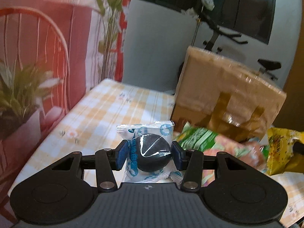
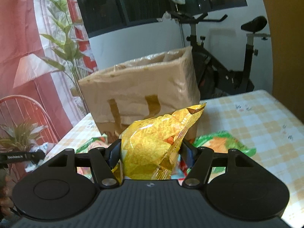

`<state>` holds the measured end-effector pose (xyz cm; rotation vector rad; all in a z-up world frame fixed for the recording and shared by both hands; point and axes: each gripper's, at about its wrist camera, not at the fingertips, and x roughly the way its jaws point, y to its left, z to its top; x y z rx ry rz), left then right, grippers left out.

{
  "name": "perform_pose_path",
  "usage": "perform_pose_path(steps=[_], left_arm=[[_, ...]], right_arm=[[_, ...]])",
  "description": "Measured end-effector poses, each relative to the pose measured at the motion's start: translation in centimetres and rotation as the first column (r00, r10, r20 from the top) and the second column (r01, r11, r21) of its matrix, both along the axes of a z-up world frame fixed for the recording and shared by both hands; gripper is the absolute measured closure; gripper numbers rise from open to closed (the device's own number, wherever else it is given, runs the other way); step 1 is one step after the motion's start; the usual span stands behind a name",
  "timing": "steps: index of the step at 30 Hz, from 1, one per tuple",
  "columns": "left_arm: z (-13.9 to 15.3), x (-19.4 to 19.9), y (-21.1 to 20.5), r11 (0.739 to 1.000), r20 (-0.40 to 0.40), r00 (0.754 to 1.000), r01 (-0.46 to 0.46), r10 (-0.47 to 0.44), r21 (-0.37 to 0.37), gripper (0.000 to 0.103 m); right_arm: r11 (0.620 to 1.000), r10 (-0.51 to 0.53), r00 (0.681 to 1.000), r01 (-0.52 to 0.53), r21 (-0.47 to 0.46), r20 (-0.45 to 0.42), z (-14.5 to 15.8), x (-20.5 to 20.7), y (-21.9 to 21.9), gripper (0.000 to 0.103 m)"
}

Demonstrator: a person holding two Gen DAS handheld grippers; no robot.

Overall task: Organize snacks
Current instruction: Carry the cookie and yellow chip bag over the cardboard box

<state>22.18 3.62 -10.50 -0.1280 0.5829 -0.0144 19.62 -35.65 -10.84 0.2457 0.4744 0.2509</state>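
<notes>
Left wrist view looks along the left hand-held gripper (image 1: 150, 153), whose two blue pads (image 1: 121, 154) are clamped on a small clear packet (image 1: 146, 148) with blue print. Inside the packet sits a round, dark cake, pressed between the pads and held above the desk (image 1: 95, 117). The desk wears a yellow and white checked cloth with small flowers. Ahead and to the right stands a tan bag (image 1: 228, 95) with darker brown handles, blurred in this view. At its foot lies a green snack packet (image 1: 197, 138), next to a pink and orange one. At the far right edge a yellow chip bag (image 1: 279, 148) shows.

Right wrist view looks along the right hand-held gripper (image 2: 151, 152), which is clamped on that yellow chip bag (image 2: 157, 142). The crinkled bag stands upright between the pads, its top corner reaching up in front of the tan bag (image 2: 138, 83). The tan bag stands open at the top, just behind the chip bag. More snack packets lie on the desk (image 2: 256, 117) below and beside the gripper, among them a green and orange packet (image 2: 222, 144) to the right. Behind the desk an exercise bike (image 2: 228, 72) stands against a white wall beneath a dark window. A red curtain printed with leaves hangs to the left.
</notes>
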Motion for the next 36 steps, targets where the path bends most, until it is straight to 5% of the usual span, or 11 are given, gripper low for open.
perform_pose_path(steps=[21, 36], left_arm=[[7.7, 2.3, -2.8, 0.985, 0.182, 0.974, 0.153, -0.137, -0.079, 0.052], [9.9, 7.1, -6.4, 0.964, 0.239, 0.945, 0.251, -0.223, -0.092, 0.052]], right_arm=[[0.995, -0.095, 0.976, 0.097, 0.002, 0.196, 6.1, -0.2, -3.9, 0.037], [0.998, -0.062, 0.949, 0.064, 0.004, 0.308, 9.9, 3.2, -3.8, 0.037]])
